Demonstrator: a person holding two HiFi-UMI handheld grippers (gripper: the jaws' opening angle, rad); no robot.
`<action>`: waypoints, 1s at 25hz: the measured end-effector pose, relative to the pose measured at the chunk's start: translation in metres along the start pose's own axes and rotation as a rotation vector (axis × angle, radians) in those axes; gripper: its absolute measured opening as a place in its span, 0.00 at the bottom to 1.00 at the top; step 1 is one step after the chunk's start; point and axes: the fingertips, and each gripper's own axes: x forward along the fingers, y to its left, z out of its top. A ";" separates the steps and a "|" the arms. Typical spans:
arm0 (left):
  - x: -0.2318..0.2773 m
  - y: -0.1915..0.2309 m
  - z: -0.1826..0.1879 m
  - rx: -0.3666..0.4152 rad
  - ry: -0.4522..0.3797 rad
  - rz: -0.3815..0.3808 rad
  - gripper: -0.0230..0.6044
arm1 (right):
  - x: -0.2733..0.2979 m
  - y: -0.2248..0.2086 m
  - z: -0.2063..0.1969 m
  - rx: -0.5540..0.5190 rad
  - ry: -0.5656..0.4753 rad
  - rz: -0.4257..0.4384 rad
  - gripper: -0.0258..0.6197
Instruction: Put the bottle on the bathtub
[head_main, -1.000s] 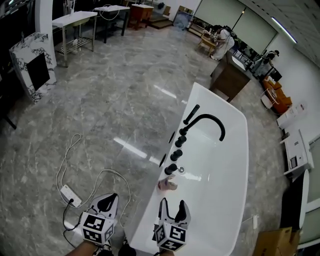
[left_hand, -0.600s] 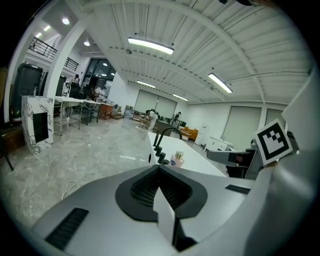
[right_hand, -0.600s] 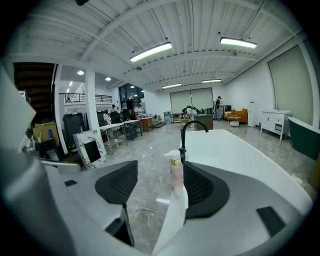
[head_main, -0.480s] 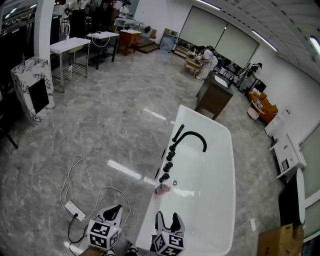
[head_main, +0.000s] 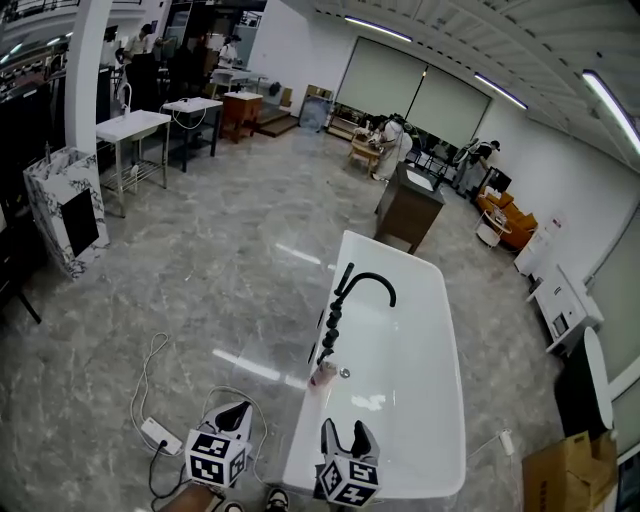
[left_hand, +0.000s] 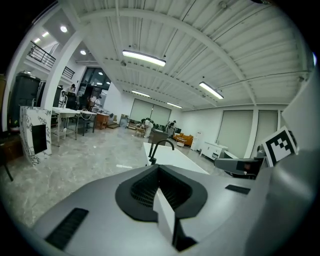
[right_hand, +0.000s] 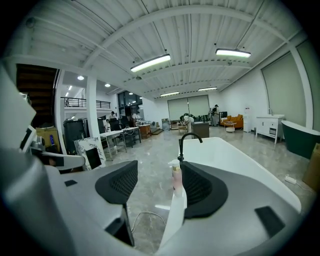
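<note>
A small pink bottle with a white pump top stands upright on the left rim of the white bathtub, just in front of the row of black tap fittings and the curved black faucet. My right gripper is open and empty, short of the tub's near end. In the right gripper view the bottle shows between the jaws, well ahead of them, with the bathtub behind it. My left gripper hangs over the floor left of the tub, jaws together, holding nothing.
A white power strip and its looped cable lie on the marble floor left of the tub. A marble-patterned cabinet and white table stand far left. A brown cabinet is beyond the tub, a cardboard box at bottom right.
The view has tilted up and pulled back, so the tub and bottle look smaller and farther. Both grippers have drawn away from the bottle, which stays standing on the rim.
</note>
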 end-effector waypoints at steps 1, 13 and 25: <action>-0.003 -0.003 0.003 0.007 -0.008 -0.004 0.06 | -0.005 0.000 0.002 0.002 -0.010 -0.003 0.49; -0.025 -0.039 0.023 0.058 -0.075 -0.072 0.06 | -0.053 -0.011 0.020 -0.013 -0.068 -0.037 0.45; -0.023 -0.079 0.024 0.088 -0.070 -0.120 0.06 | -0.079 -0.038 0.030 -0.013 -0.111 -0.085 0.21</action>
